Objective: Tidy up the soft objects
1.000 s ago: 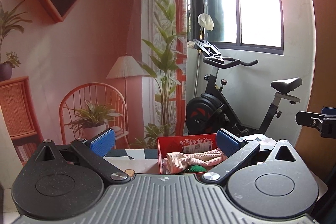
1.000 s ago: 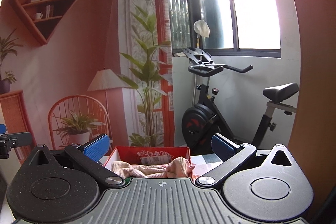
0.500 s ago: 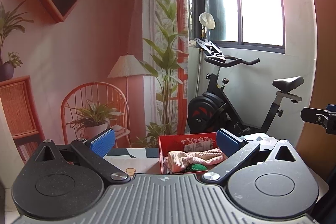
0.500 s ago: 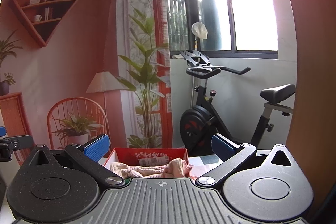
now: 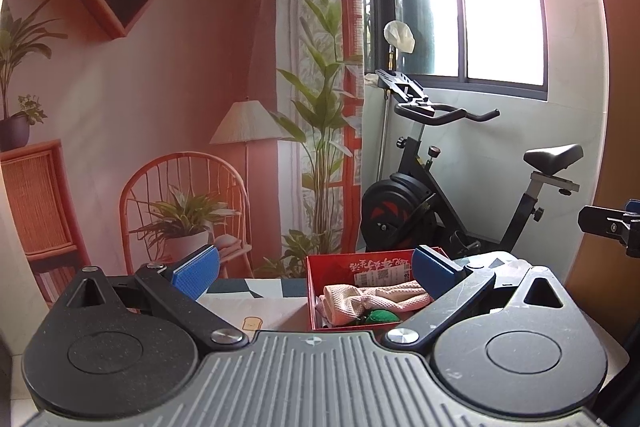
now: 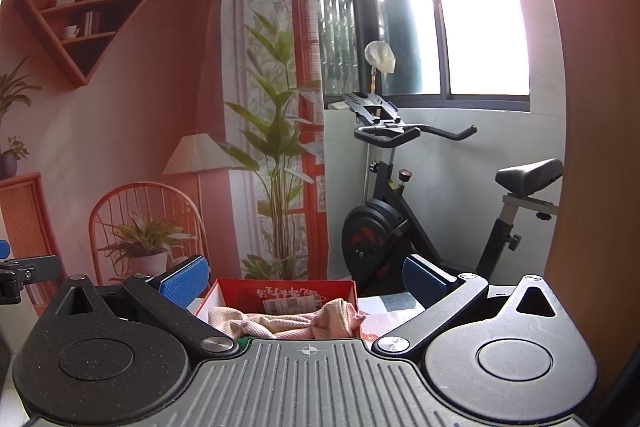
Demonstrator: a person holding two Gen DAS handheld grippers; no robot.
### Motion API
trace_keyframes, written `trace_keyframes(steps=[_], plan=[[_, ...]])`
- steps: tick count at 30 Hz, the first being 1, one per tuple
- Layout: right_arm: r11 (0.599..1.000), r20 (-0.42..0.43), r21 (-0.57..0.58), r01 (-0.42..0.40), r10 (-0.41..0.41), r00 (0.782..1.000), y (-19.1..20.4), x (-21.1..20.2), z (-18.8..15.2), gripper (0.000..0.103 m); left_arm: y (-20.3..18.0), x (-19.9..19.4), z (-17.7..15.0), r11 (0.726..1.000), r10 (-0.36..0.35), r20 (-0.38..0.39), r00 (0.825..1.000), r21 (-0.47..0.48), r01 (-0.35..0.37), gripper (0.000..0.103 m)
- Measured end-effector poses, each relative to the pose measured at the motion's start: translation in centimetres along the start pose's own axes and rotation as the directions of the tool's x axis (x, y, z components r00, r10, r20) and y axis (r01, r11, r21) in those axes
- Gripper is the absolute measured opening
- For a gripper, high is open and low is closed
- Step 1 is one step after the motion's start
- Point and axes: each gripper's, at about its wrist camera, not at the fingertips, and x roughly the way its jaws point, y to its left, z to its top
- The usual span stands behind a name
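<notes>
both wrist cams low, level, facing fwd, share red box [image 5: 340,269] [image 6: 280,293]

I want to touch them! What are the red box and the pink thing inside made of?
The red box looks like thin cardboard: flat, matte walls with printed writing and a paper label. The pink cloth looks like soft woven fabric, perhaps a towel: it sags in folds and shows a bumpy weave. Neither can be told for sure by look alone.
</notes>
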Motion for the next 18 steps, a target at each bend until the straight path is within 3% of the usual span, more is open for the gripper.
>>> trace_keyframes(steps=[18], plan=[[1.000, -0.012, -0.004, 0.006, -0.006, 1.000, 0.09, 0.58, -0.67, 0.103, 0.24, 0.40, 0.08, 1.000, -0.003, -0.013, 1.000, -0.016, 0.003, 0.103]])
